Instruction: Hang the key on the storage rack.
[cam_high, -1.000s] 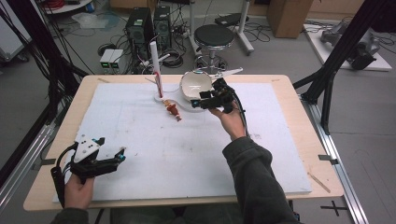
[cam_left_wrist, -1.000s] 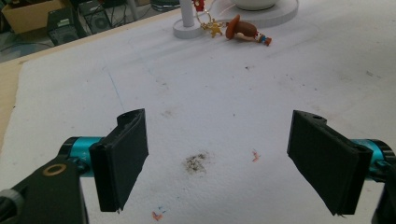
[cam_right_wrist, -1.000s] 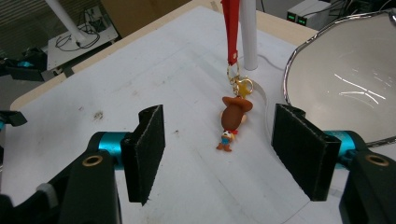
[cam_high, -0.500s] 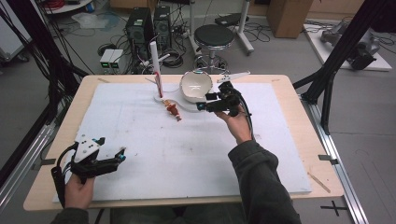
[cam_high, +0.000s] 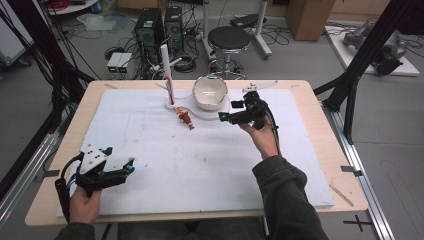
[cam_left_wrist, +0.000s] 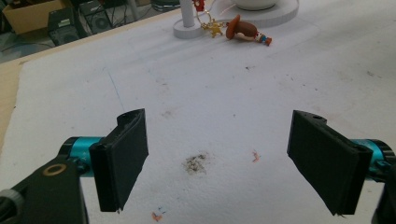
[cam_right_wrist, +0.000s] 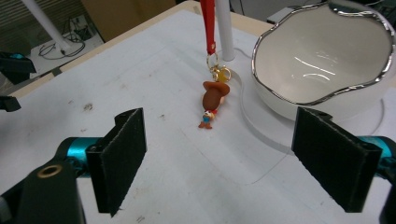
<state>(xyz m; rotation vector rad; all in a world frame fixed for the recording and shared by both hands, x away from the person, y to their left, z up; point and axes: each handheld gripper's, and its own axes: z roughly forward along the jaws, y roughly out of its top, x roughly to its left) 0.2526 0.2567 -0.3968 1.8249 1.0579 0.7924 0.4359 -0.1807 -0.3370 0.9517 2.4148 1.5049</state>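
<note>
Right gripper hovers with its jaws spread wide and empty, just beside the white bowl on its round white base. Ahead of those jaws, the small figure keychain lies flat on the white mat, hooked by a gold ring to a red strap beside a white post. Far off, the left gripper rests near the mat's front edge, its jaws likewise parted around nothing.
</note>
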